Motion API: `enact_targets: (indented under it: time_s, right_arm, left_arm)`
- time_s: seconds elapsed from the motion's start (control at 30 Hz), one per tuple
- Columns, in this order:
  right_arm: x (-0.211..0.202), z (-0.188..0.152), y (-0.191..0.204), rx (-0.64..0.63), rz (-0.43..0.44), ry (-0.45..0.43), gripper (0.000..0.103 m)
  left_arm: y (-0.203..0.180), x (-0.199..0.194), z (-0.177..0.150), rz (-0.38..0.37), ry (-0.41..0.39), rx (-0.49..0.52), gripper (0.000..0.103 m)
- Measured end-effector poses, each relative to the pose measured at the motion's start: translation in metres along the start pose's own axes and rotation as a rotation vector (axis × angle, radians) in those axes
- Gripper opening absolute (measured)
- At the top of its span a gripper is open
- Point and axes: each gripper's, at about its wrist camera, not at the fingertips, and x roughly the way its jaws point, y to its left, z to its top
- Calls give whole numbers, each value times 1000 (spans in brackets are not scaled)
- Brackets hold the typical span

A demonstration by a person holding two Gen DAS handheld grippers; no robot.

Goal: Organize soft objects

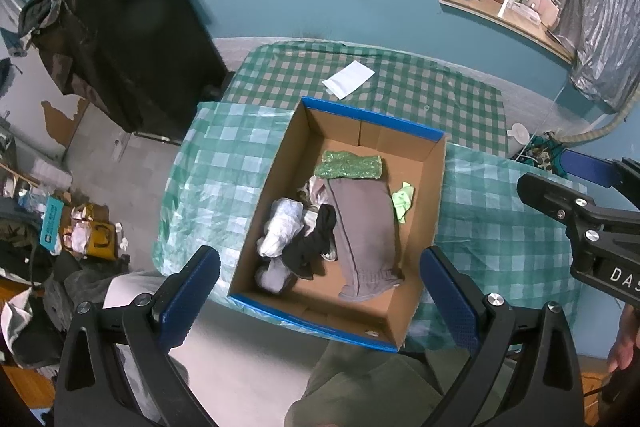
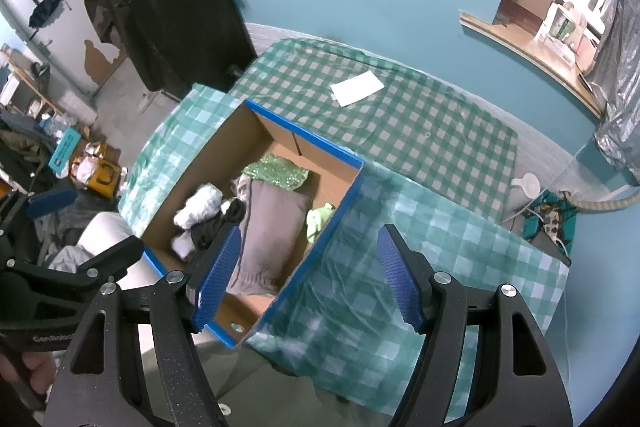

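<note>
Cardboard walls with blue-taped rims were my main worry: the box (image 1: 424, 187) sat on the checked counter (image 1: 224, 163) with its near corner at, or perhaps over, the counter's front edge, so a downward snag on that rim could have tipped it toward my lap. My left gripper (image 1: 320, 291) hung above the box's near end, fingers (image 1: 188, 291) spread wide and empty. My right gripper (image 2: 310, 275) hovered over the box's right wall, fingers released too, nothing between them.

All the soft things lay inside: grey trousers (image 1: 364, 239) down the middle, a green sequined piece (image 1: 348, 167) at the far end, white cloth (image 1: 282, 223) and a black garment (image 1: 314, 243) along the left wall, a lime scrap (image 1: 403, 201) to the right. Reaching for one, I judged, risked dragging its neighbour along.

Open room lay right of the box and beyond it, bare but for a white paper (image 1: 347, 79).
</note>
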Motion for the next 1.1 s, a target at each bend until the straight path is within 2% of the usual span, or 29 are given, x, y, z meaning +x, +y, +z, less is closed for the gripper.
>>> enact_targets:
  time_s: [1.1]
  right_arm:
    - [-1, -1, -2, 2, 1, 2, 71]
  left_arm:
    - [0, 2, -7, -6, 33, -5, 101]
